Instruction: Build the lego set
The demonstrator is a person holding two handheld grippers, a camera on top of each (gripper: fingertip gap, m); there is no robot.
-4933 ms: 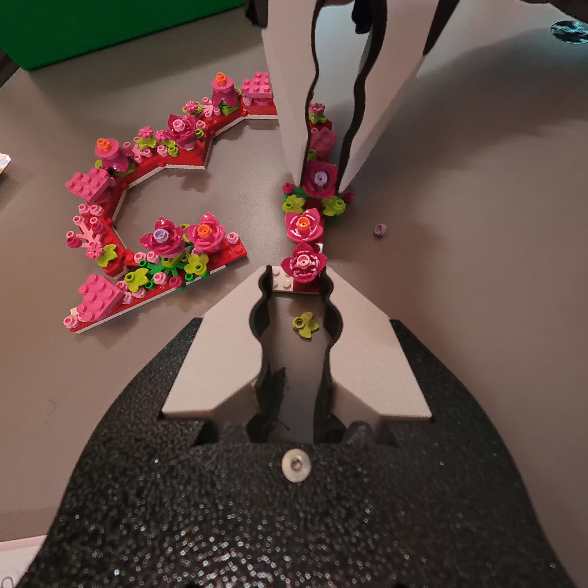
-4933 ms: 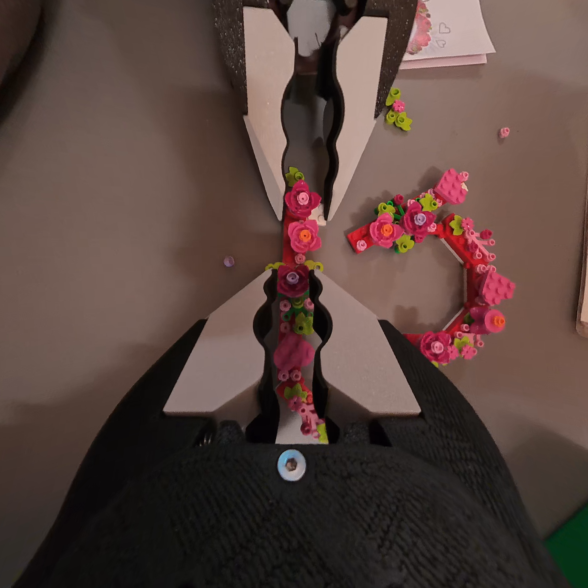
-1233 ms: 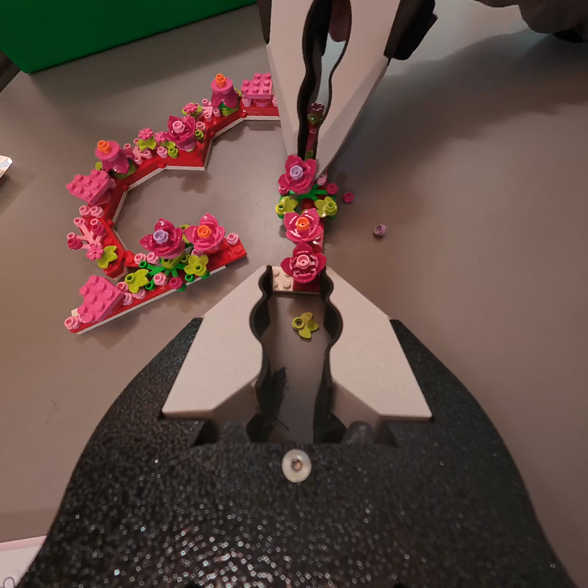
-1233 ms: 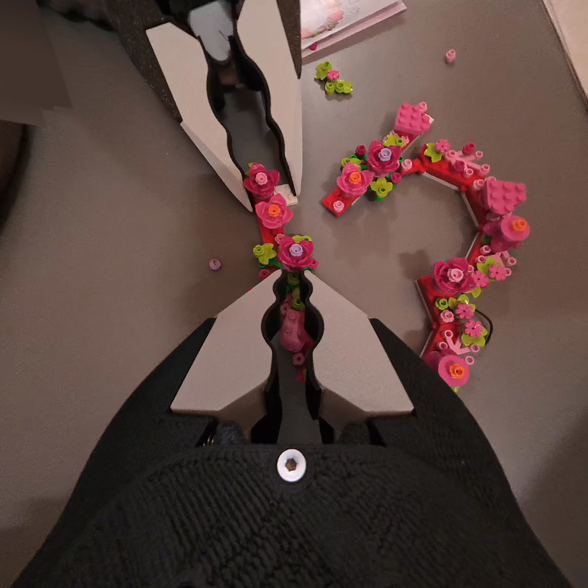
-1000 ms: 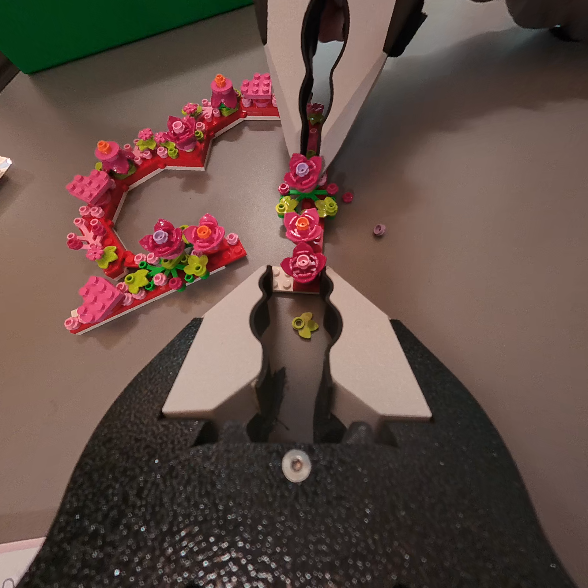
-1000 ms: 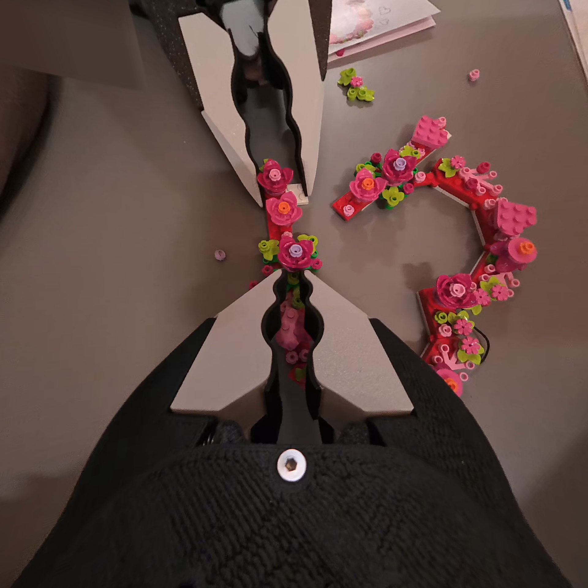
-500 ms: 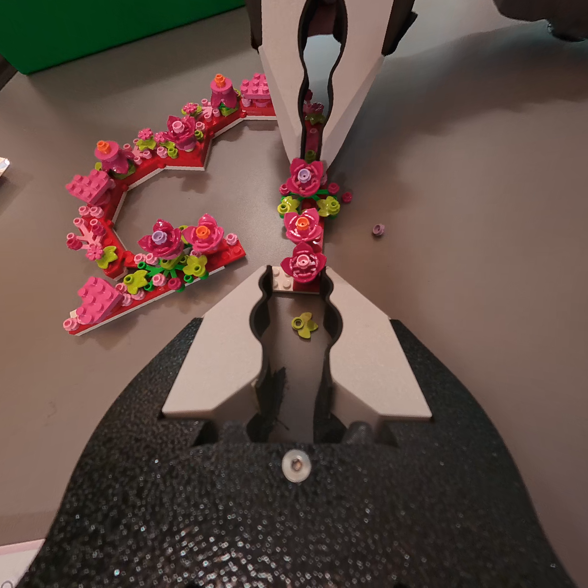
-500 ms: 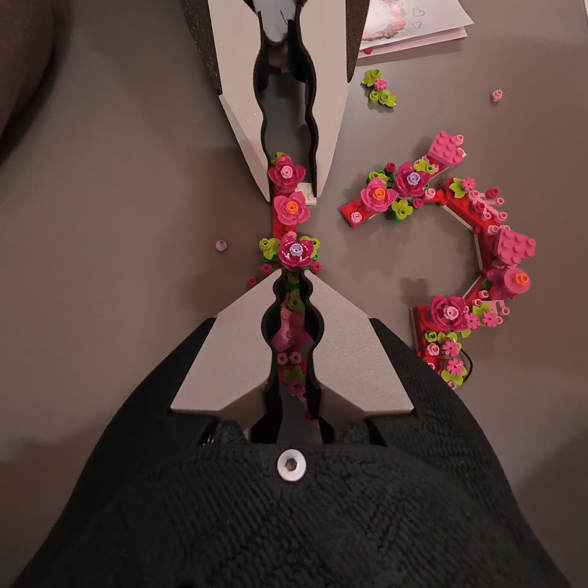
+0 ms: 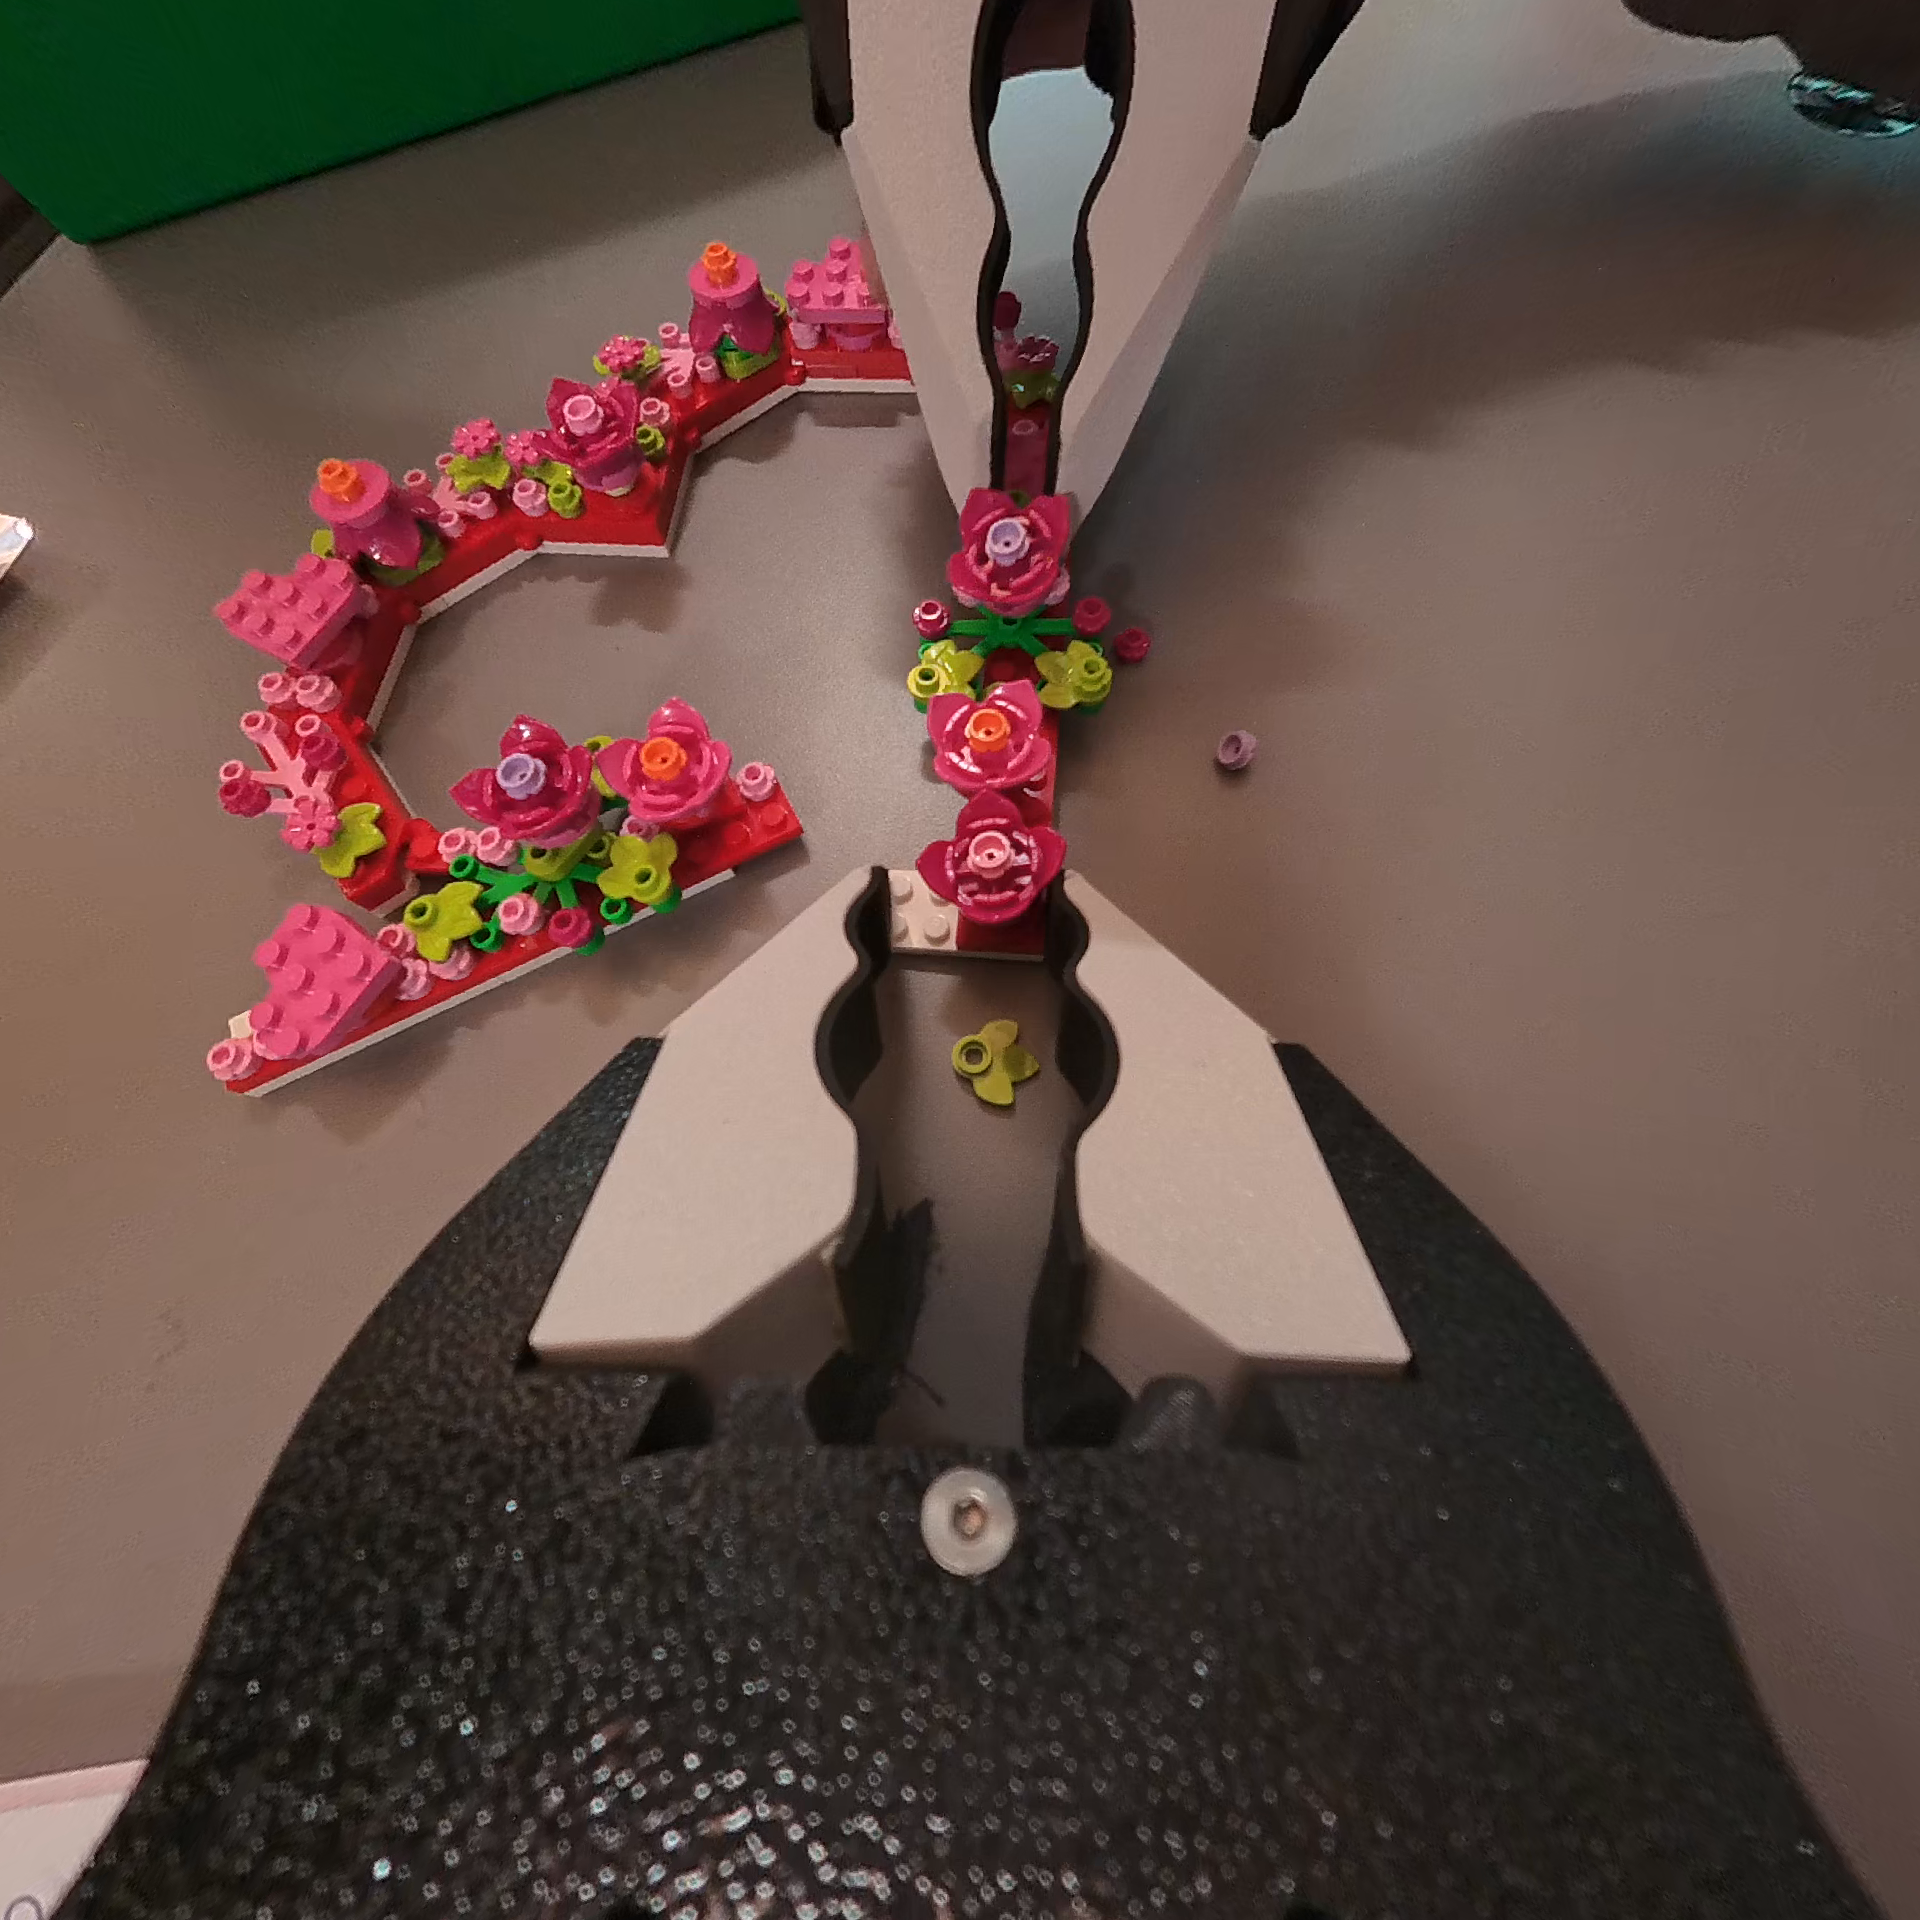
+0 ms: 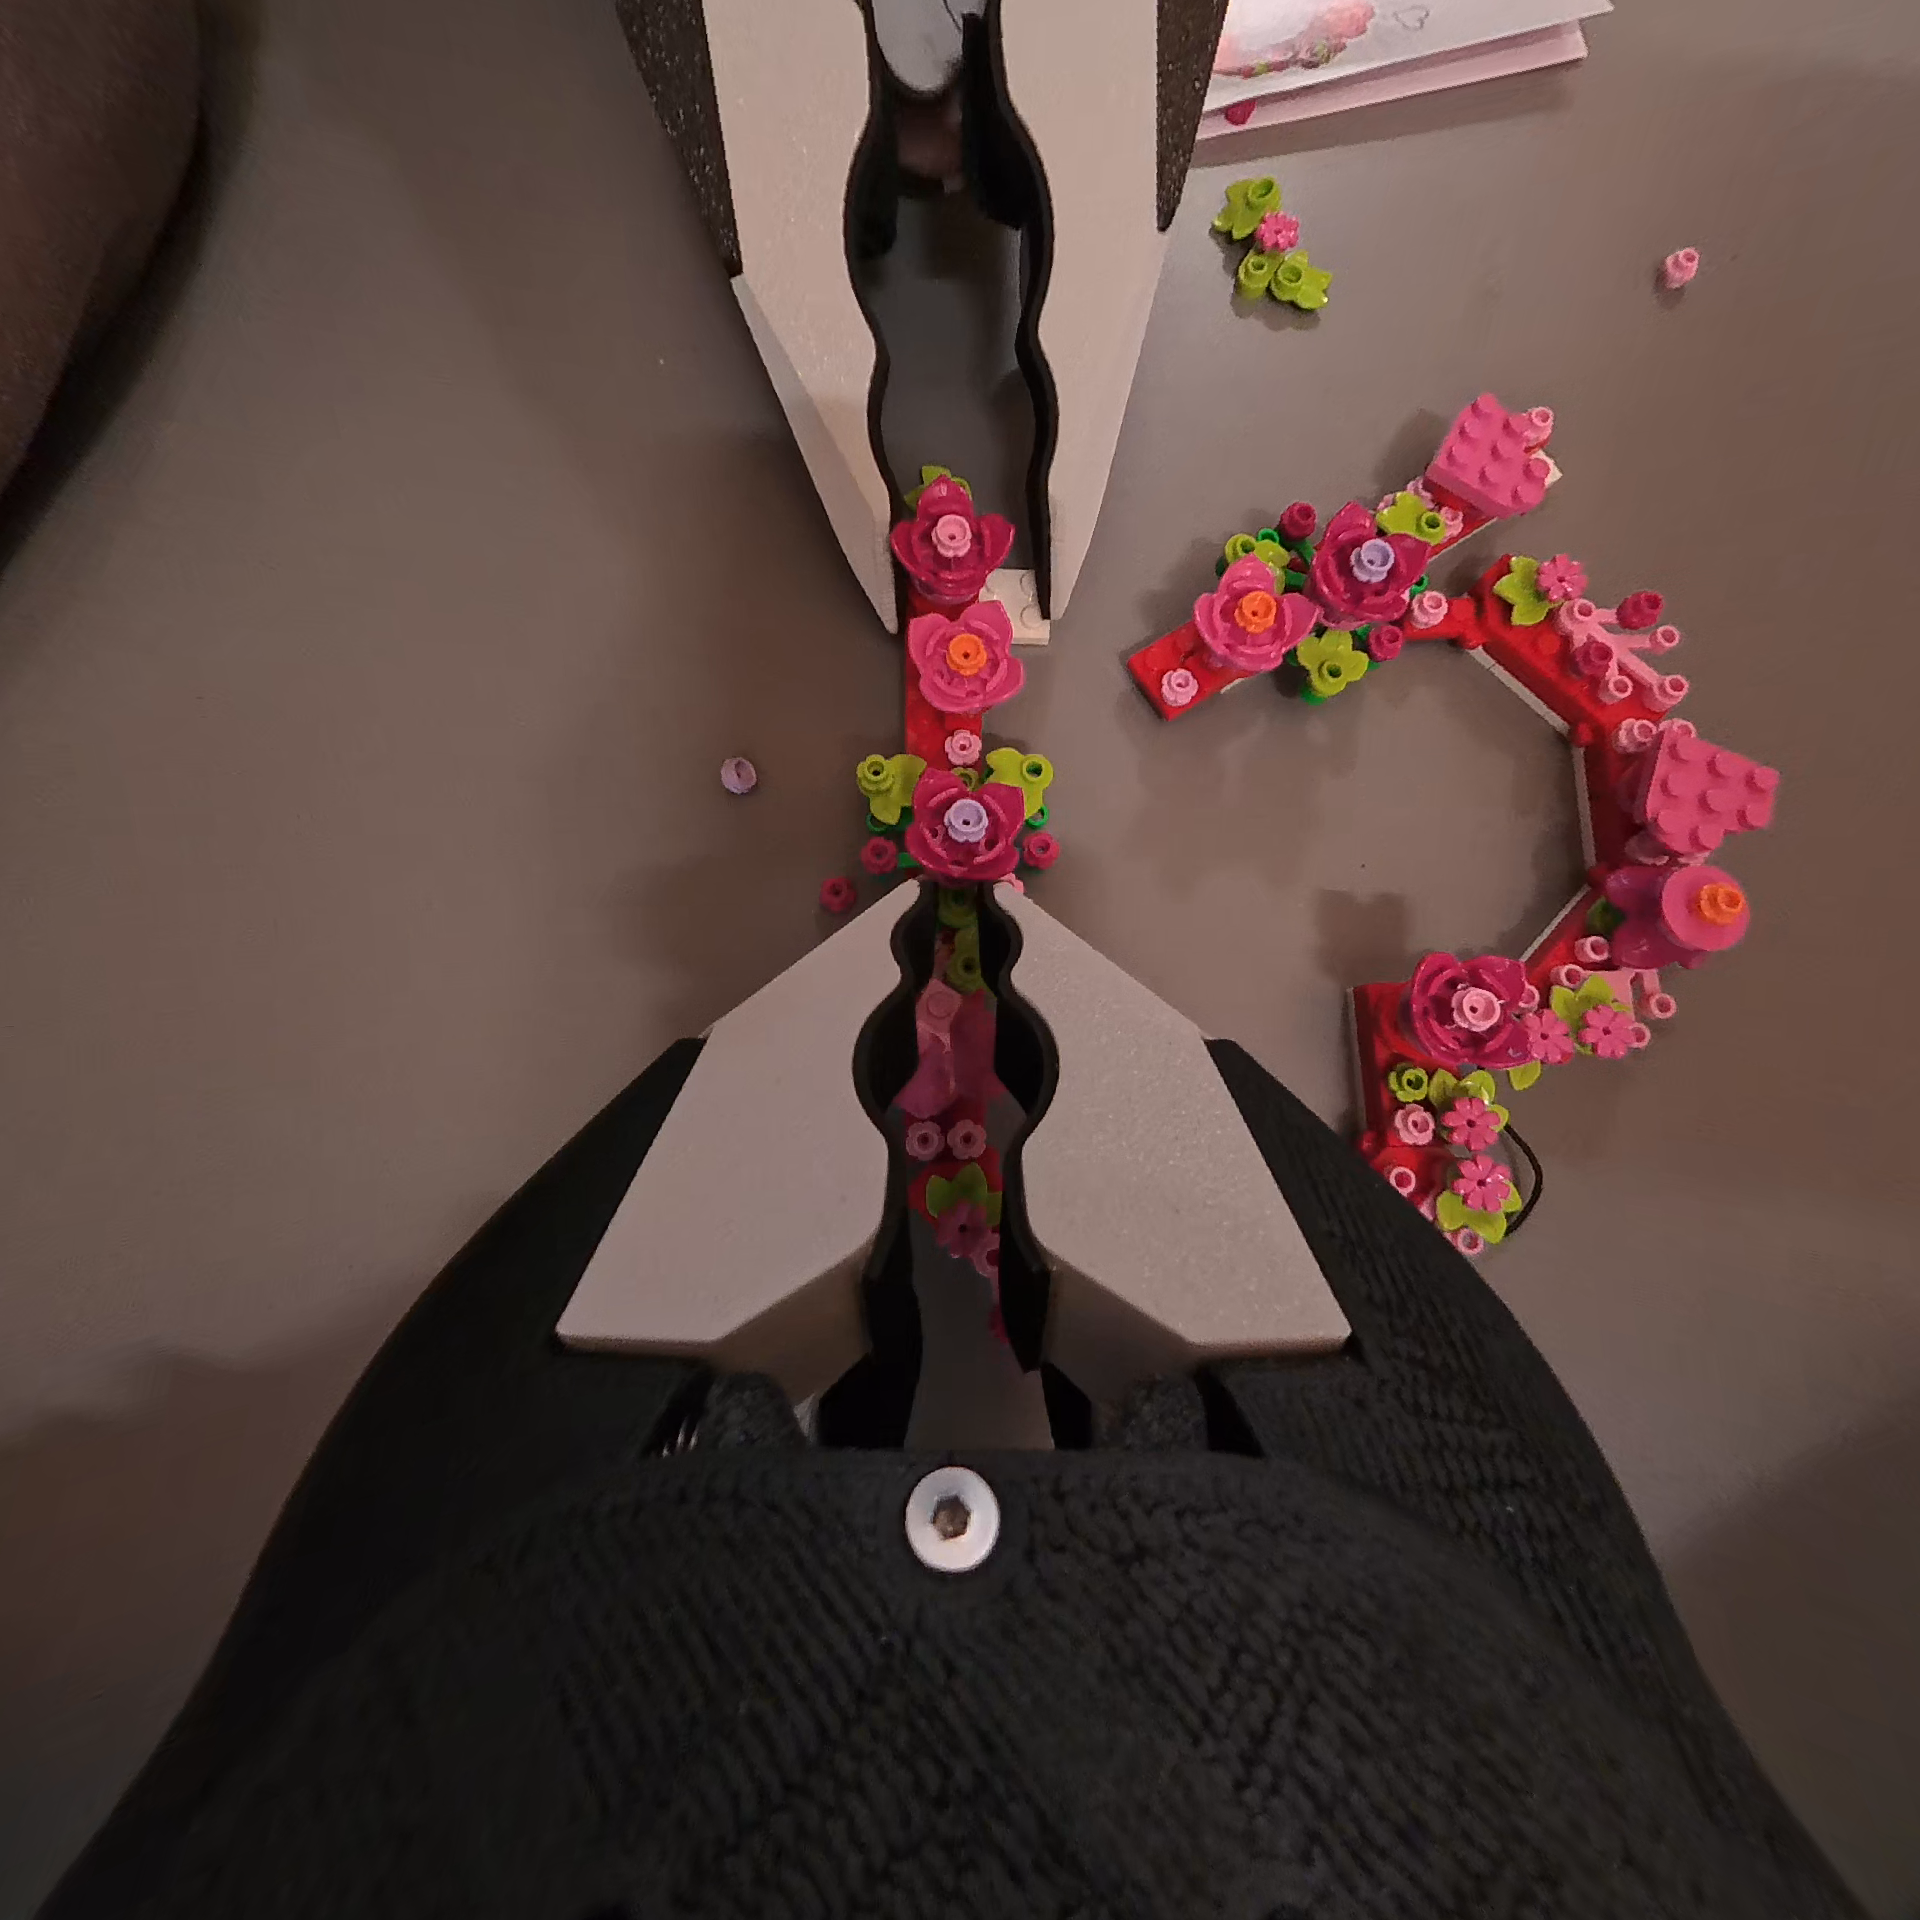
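While both ends are pinched, left hand-held gripper [image 9: 966, 914] and right hand-held gripper [image 10: 961, 899] hold one straight red flowered strip [image 9: 997, 727] on the grey bench [image 9: 1507, 831]; curved flowered section [image 9: 436, 665] lies apart.

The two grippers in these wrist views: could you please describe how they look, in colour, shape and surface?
Both grippers have pale grey, wedge-shaped fingers that taper to points, with wavy black inner pads. The left gripper sits on a glossy, pebbled black body with a silver screw at its centre. The right gripper has a matte black body with a ribbed, woven-looking texture and a silver hex screw. No cables or sleeves show.
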